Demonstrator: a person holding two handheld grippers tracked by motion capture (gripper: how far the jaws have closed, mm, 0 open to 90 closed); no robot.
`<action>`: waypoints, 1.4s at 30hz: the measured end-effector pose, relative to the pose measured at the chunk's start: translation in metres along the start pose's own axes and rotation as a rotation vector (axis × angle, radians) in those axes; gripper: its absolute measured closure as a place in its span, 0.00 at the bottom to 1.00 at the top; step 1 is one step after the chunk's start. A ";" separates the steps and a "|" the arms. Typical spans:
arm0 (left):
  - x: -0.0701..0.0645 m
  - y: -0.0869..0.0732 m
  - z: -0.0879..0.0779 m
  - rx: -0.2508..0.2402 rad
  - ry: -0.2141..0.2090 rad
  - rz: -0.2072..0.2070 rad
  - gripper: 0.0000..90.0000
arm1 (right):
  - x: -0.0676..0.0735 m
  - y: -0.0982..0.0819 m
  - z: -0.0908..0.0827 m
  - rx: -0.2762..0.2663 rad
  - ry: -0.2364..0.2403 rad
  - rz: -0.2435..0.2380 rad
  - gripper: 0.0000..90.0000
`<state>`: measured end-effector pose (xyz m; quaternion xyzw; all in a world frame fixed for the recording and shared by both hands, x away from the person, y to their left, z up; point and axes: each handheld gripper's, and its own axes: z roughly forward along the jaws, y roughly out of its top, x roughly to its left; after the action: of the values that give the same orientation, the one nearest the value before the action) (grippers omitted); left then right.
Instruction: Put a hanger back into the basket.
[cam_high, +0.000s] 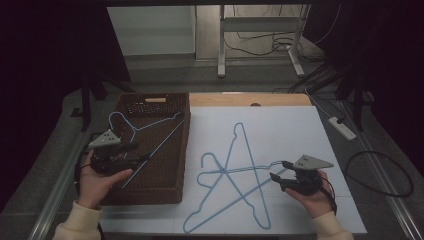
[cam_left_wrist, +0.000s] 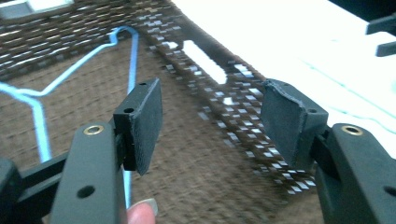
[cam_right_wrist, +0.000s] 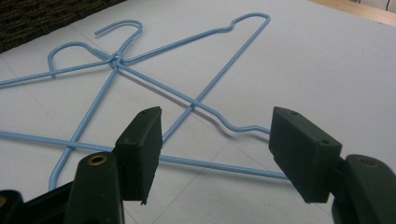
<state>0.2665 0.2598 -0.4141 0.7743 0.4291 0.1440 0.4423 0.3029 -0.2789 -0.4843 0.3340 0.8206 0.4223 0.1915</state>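
A blue wire hanger (cam_high: 150, 125) lies inside the brown woven basket (cam_high: 185, 150) at the left of the table. My left gripper (cam_high: 139, 152) hovers over the basket's left half, open, with nothing between its pads. In the left gripper view the hanger (cam_left_wrist: 133, 60) runs along the basket floor beyond the left gripper (cam_left_wrist: 212, 121). Two more blue hangers (cam_high: 222, 171) lie crossed on the white sheet. My right gripper (cam_high: 278, 170) is open at their right end. In the right gripper view one hanger's bent shoulder (cam_right_wrist: 233, 127) lies just past the right gripper (cam_right_wrist: 215, 144).
The white sheet (cam_high: 290, 130) covers the table right of the basket, with a wooden strip (cam_high: 250, 99) behind it. A power strip (cam_high: 342, 127) and cables lie on the floor at the right. Metal frame legs (cam_high: 221, 45) stand behind the table.
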 end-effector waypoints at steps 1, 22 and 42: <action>-0.006 0.000 0.000 -0.005 -0.014 0.006 0.43 | 0.000 0.000 0.000 -0.001 0.001 -0.001 0.40; -0.041 -0.018 0.021 0.000 -0.077 0.045 0.43 | 0.003 0.003 0.003 0.006 0.000 -0.019 0.39; -0.044 -0.025 0.021 -0.016 -0.085 0.058 0.43 | 0.014 0.014 0.009 0.033 -0.011 0.003 0.40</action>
<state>0.2396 0.2190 -0.4392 0.7884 0.3861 0.1271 0.4618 0.3043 -0.2577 -0.4785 0.3405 0.8259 0.4072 0.1899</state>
